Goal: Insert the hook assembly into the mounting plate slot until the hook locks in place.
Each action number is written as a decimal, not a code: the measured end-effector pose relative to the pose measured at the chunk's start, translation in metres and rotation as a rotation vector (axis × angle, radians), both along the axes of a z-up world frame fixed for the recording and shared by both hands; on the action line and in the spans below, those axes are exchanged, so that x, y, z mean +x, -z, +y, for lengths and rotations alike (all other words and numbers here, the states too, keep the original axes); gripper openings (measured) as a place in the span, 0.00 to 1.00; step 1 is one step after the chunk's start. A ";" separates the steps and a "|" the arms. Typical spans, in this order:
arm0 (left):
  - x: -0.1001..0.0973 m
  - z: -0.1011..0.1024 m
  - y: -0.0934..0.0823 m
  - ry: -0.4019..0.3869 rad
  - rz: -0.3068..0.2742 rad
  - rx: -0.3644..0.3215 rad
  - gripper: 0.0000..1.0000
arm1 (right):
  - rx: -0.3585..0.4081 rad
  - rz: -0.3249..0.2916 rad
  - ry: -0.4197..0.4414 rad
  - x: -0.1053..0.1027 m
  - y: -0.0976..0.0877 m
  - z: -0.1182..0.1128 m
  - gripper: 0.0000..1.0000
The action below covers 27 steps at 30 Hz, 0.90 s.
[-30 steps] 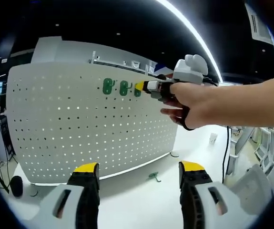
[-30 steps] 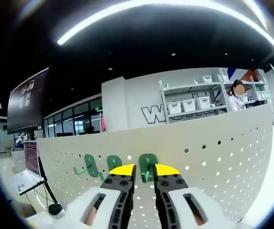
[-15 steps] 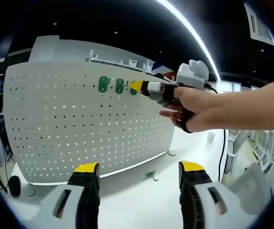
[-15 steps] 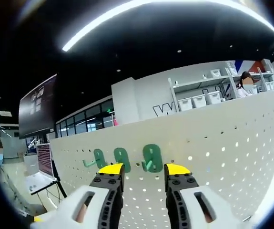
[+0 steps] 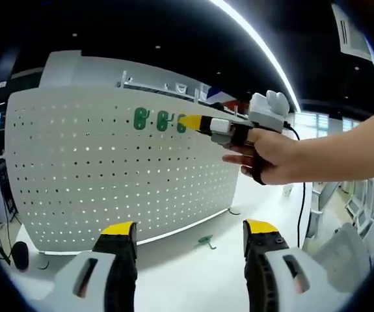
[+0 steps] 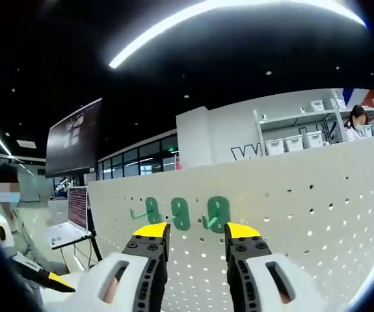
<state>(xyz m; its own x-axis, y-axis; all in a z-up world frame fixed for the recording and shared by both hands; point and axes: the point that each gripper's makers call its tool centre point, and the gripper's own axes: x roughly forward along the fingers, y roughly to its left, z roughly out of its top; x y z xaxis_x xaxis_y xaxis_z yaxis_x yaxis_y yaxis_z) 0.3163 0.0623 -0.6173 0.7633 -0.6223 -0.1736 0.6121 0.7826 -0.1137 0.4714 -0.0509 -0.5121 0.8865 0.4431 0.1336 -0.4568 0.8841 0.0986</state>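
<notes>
Pegboard fills the left and centre of the left gripper view: a white mounting plate dotted with holes, standing upright on a white tabletop. Three green hooks sit in a row near its upper edge, at upper centre of that frame. The right gripper comes in from the right side, held in a person's hand, its yellow tips just beside the rightmost of the three hooks; from this angle I cannot tell whether they touch it. A loose green hook lies on the tabletop near the foot of the board, at lower centre, between the left gripper's two yellow-tipped jaws, which rise from the bottom edge set wide apart with nothing in them.

In the right gripper view the same pegboard is seen close up, crossing the lower half of the frame, and the three hooks line up at lower centre, each showing its prong sticking out from the plate. The right gripper has its jaws parted wide and holds nothing; the rightmost hook stands just above the gap between the tips. This view also takes in what lies beyond the board: white shelving with bins at upper right and a laptop on a stand at left.
</notes>
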 end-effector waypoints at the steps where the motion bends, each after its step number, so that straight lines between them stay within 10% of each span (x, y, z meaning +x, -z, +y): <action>1: 0.000 -0.001 0.000 0.002 0.000 -0.002 0.68 | -0.003 0.005 0.001 0.000 0.001 0.000 0.32; 27: 0.003 0.008 0.005 0.001 -0.006 0.000 0.71 | -0.022 0.037 -0.134 -0.046 0.030 -0.015 0.41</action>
<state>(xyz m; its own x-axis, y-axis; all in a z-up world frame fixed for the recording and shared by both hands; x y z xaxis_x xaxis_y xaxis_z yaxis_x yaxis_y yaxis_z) 0.3192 0.0706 -0.6226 0.7637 -0.6231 -0.1685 0.6137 0.7819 -0.1100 0.4257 -0.0655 -0.5422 0.8233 0.5602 0.0912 -0.5672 0.8176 0.0985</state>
